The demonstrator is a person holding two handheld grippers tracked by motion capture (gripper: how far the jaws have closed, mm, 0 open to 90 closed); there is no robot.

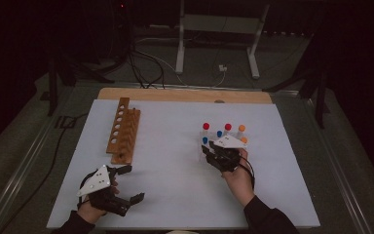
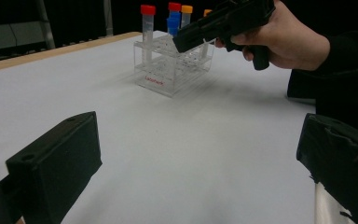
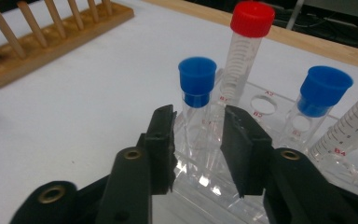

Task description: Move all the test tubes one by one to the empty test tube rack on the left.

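While it stands upright, blue-capped tube [image 3: 196, 100] seems clamped by right hand-held gripper [image 3: 198, 144].

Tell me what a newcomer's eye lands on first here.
Brightest are the red, blue and orange caps of the tubes standing in the clear tube rack right of the table's middle. The right gripper is at that rack, its jaws narrowed around a blue-capped tube. On the left, an empty wooden peg rack lies on the white table.

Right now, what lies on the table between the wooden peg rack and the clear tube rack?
Nothing: in the high view the white tabletop is bare between the wooden peg rack and the clear tube rack.
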